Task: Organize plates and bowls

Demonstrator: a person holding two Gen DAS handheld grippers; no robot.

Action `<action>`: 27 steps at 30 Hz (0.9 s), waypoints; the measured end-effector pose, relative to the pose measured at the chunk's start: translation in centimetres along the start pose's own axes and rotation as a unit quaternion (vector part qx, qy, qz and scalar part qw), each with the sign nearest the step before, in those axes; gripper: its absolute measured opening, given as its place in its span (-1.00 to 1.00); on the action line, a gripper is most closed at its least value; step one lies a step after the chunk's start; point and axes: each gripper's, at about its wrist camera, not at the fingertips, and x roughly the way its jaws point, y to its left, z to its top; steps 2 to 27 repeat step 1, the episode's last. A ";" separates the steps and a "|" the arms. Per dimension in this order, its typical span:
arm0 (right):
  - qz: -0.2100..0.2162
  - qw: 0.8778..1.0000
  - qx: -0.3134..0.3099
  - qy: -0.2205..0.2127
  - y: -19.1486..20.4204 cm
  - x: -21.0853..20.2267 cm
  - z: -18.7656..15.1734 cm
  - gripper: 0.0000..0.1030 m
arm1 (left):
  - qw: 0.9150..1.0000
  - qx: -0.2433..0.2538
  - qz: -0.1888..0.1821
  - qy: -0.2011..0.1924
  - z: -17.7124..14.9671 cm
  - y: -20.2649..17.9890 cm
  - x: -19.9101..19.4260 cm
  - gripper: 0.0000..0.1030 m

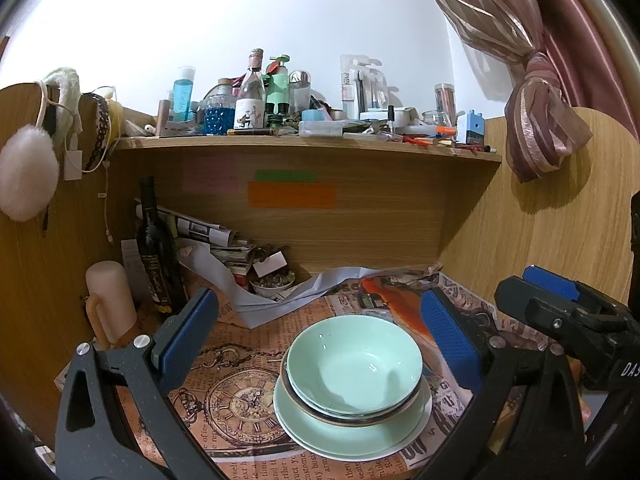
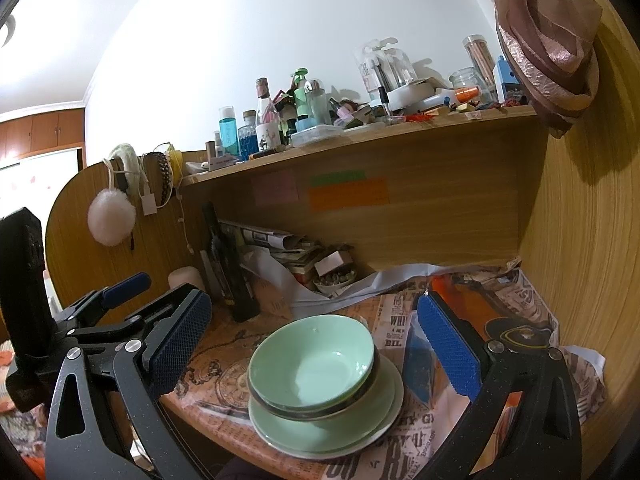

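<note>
Far left of the desk (image 1: 248,364), up in the back left corner, a cream candle (image 1: 110,300) stands beside a dark wine bottle (image 1: 154,248), with a heap of rolled newspapers (image 1: 208,232) leaning just right of them. The left gripper (image 1: 320,336) hangs over the desk, blue pads spread wide apart, nothing between them — wide open and empty. Centre stage near the front edge: a pale green bowl (image 1: 354,364) sits nested in a second, dark-rimmed bowl (image 1: 352,414), and both rest on a stack of green plates (image 1: 304,428), all on the printed newspaper covering (image 1: 224,396). From the right wrist view, the right gripper (image 2: 312,340) frames that same stack, its jaws also parted wide, gripping nothing; the bowl (image 2: 312,360) lies between and beyond its pads. Farther right the desk meets a wooden side panel (image 2: 580,260). Above, a cluttered shelf (image 1: 304,146) runs across the back.
</note>
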 end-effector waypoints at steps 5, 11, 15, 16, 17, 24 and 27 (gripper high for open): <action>0.000 1.000 0.000 0.001 0.0 0.0 0.0 1.00 | 1.000 0.001 -0.001 0.001 0.0 0.0 0.1 1.00; 0.000 1.000 0.000 0.001 0.0 0.0 0.0 1.00 | 1.000 0.001 -0.001 0.001 0.0 0.0 0.1 1.00; 0.000 1.000 0.000 0.001 0.0 0.0 0.0 1.00 | 1.000 0.001 -0.001 0.001 0.0 0.0 0.1 1.00; 0.000 1.000 0.000 0.001 0.0 0.0 0.0 1.00 | 1.000 0.001 -0.001 0.001 0.0 0.0 0.1 1.00; 0.000 1.000 0.000 0.001 0.0 0.0 0.0 1.00 | 1.000 0.001 -0.001 0.001 0.0 0.0 0.1 1.00; 0.000 1.000 0.000 0.001 0.0 0.0 0.0 1.00 | 1.000 0.001 -0.001 0.001 0.0 0.0 0.1 1.00; 0.000 1.000 0.000 0.001 0.0 0.0 0.0 1.00 | 1.000 0.001 -0.001 0.001 0.0 0.0 0.1 1.00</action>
